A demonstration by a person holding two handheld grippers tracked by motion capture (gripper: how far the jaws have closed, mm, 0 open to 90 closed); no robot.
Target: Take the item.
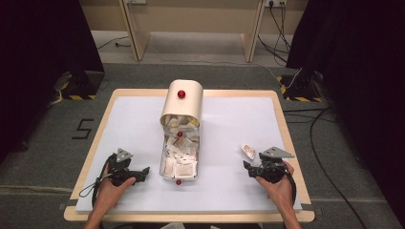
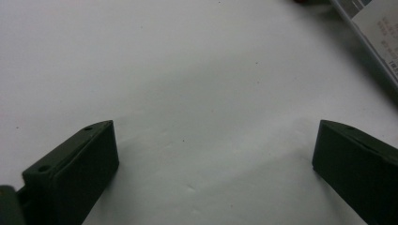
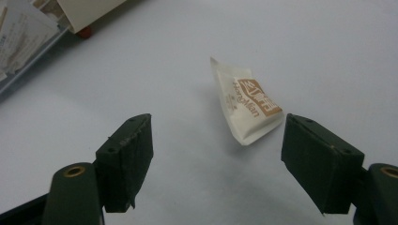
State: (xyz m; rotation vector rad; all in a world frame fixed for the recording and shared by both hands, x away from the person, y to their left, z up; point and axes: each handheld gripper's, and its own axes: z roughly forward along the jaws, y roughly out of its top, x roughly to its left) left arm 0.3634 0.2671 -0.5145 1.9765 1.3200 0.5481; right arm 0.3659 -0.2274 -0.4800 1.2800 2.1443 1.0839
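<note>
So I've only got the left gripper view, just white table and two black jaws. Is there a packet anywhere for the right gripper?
Observer: Yes, one loose white packet with brown print lies on the table just ahead of the right gripper.
Operator: Is it gripped?
Observer: No, the jaws stand open and the packet lies beyond them, untouched.
Operator: And that edge at my top right?
Observer: That is the long box mid-table, full of packets, its rounded lid slid back.

Left gripper (image 1: 142, 172), right gripper (image 1: 249, 168): black bodies, blocky black jaws with small screw holes, grey three-cornered top plates, trailing black cables; bare forearms.
</note>
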